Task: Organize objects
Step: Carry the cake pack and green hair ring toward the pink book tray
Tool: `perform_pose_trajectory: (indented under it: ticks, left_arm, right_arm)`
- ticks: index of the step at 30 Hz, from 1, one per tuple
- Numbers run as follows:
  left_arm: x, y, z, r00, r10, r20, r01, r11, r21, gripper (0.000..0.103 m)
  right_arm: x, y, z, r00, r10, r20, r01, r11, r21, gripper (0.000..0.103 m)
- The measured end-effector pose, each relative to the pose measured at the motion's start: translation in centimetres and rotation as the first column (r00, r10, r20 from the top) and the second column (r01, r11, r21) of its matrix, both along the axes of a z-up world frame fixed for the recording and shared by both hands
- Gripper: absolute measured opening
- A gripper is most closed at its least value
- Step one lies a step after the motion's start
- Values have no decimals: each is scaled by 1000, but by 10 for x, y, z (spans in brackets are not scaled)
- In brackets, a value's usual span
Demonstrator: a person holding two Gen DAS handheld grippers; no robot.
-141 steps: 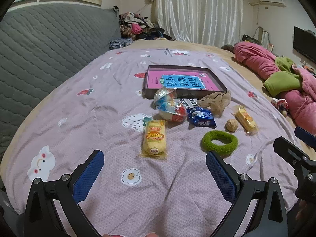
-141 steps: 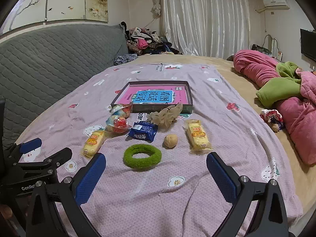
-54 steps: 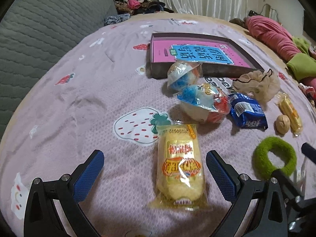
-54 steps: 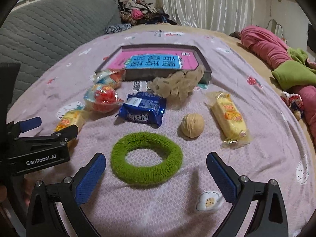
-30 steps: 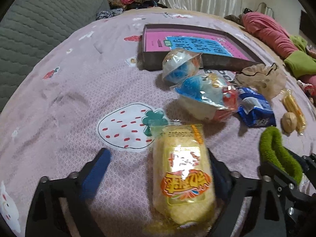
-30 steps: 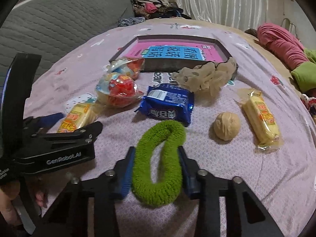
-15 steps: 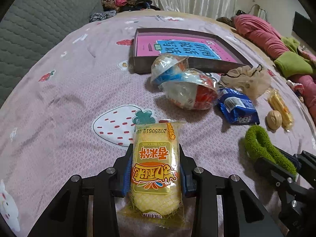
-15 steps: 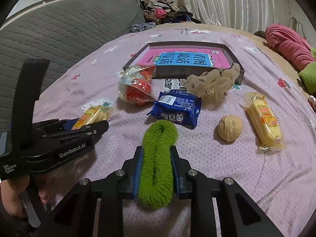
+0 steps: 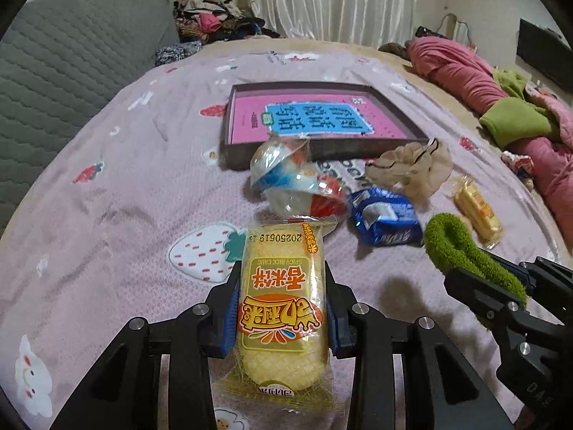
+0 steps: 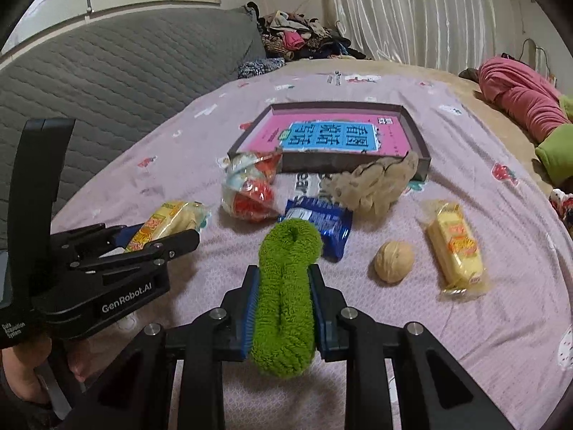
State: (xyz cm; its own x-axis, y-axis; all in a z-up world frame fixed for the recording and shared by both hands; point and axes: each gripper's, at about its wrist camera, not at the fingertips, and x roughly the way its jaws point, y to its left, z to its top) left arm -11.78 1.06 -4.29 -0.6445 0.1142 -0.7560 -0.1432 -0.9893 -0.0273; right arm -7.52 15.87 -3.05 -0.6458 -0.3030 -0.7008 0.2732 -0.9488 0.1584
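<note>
My left gripper point(image 9: 282, 308) is shut on a yellow rice-cake snack pack point(image 9: 281, 304) and holds it above the lilac bedsheet; it also shows in the right wrist view point(image 10: 168, 219). My right gripper point(image 10: 283, 308) is shut on a green fuzzy ring point(image 10: 286, 294), squeezed flat between the pads; it shows in the left wrist view point(image 9: 462, 251) too. Ahead lies a dark shallow box point(image 9: 229, 157) with a pink and blue book inside point(image 10: 333, 136).
On the sheet lie two clear toy capsules point(image 9: 297, 190), a blue snack pack point(image 10: 322, 222), a beige scrunchie point(image 10: 372, 179), a walnut point(image 10: 394, 261) and a second yellow snack pack point(image 10: 454, 243). A grey headboard point(image 10: 125, 71) is left, pink and green bedding point(image 9: 501, 86) right.
Both grippers closed about a second ago, the left on the snack pack, the right on the green ring. Since then both have lifted their objects off the sheet and drawn back a little.
</note>
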Motion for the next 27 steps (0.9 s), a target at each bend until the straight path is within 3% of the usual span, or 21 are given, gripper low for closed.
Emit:
perform_pose_trajectory:
  ticks: [16,27]
  left_arm:
    - [-33,27,44,999,-14,-47,13,1000,-20,39]
    - [-67,37,62,997,-3,-75,2,1000,-26,39]
  right_arm:
    - [-36,18,54,995,-7,-95,9,1000,24,27]
    - [-67,25,70,992,-19,-126,20,1000,13,27]
